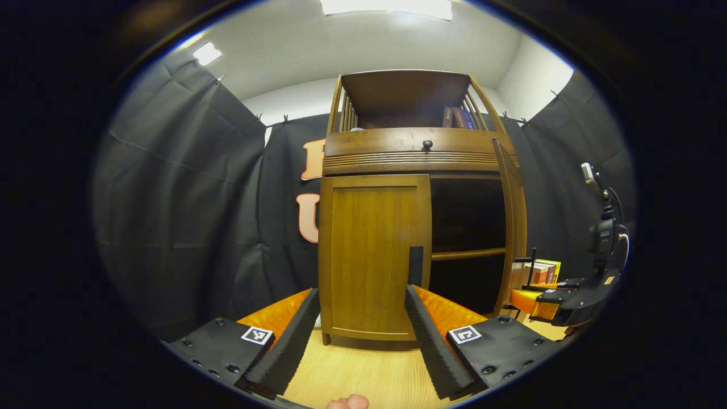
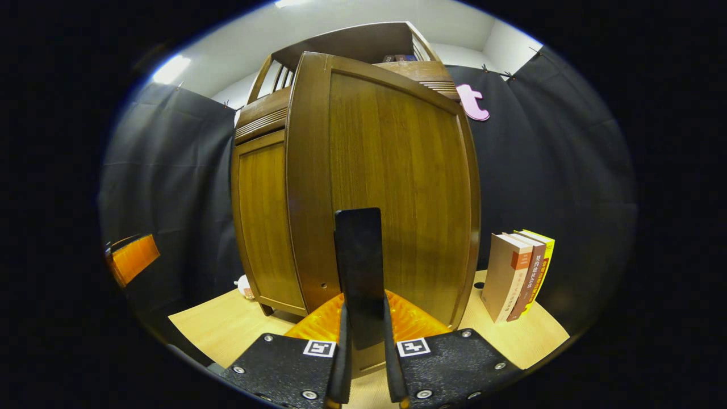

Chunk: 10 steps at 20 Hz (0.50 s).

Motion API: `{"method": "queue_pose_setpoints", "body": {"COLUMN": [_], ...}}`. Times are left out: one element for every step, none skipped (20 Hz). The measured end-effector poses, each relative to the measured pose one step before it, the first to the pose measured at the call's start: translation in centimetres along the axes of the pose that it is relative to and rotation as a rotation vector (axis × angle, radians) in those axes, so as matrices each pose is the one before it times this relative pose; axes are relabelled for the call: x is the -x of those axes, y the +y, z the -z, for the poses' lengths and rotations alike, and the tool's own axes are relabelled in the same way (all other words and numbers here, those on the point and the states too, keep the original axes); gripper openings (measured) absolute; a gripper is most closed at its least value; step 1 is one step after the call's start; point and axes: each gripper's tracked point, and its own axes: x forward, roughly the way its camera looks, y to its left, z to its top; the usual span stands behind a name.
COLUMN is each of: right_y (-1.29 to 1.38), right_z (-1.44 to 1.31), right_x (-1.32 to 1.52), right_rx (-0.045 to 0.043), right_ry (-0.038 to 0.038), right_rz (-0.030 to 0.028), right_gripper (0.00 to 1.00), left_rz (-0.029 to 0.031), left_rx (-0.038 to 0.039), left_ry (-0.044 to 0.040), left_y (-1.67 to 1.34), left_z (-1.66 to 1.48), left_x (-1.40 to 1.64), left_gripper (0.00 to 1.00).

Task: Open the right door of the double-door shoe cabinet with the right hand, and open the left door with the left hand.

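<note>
While right door (image 2: 392, 187) swung open, books (image 2: 519, 275) beside cabinet (image 1: 397, 227).

The left gripper (image 1: 362, 335) hangs with its fingers spread wide apart, nothing between them, pointed at the closed left door (image 1: 372, 255) but short of it. The right gripper (image 2: 363, 346) has both fingers pressed on the black handle (image 2: 359, 267) of the swung-out right door (image 2: 392, 187). In the left gripper view it appears low, right of that door.
</note>
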Motion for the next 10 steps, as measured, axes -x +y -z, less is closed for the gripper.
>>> {"method": "queue_pose_setpoints", "body": {"right_y": [-0.385,-0.516,-0.443,-0.411,-0.644,-0.736,-0.642,-0.789,-0.728,-0.750], "right_z": [0.029,0.004,-0.041,-0.060,-0.024,0.064,-0.002,-0.055,0.075,-0.006], "right_x": [0.337,0.406,0.400,0.641,0.664,0.660,0.405,0.524,0.376,0.389], "right_rx": [-0.00678,-0.00846,-0.00372,0.00521,0.00658,0.00210,-0.00288,-0.00562,-0.00470,-0.00391], "right_ry": [0.00100,0.00132,-0.00162,-0.00666,-0.00535,-0.00658,-0.00389,-0.00283,-0.00058,-0.00083], "right_rz": [0.00353,0.00761,0.01020,0.00903,0.00870,0.01348,0.01613,0.01667,0.01377,0.01260], "right_gripper": [0.25,0.25,0.25,0.25,0.25,0.19,0.22,0.21,0.14,0.25], "left_rz": [0.00341,0.00466,0.00462,0.00358,0.00490,0.00802,0.01055,0.01028,0.01060,0.01489], "left_rx": [-0.00011,0.00061,0.00115,0.00141,0.00233,0.00275,0.00072,0.00262,0.00557,0.00557], "left_ry": [-0.00022,0.00229,0.00111,-0.00032,-0.00048,-0.00169,0.00234,-0.00503,-0.00502,0.00233], "left_y": [-0.244,-0.369,-0.329,-0.321,-0.332,-0.405,-0.393,-0.370,-0.358,-0.514], "left_z": [-0.063,-0.033,0.203,0.022,-0.029,0.041,0.000,-0.041,0.037,0.143], "left_x": [0.173,0.068,0.109,0.090,0.137,0.152,-0.025,-0.099,-0.167,-0.344], "left_gripper": [0.93,0.93,0.93,0.93,0.93,0.93,0.93,0.93,0.93,0.93]}}
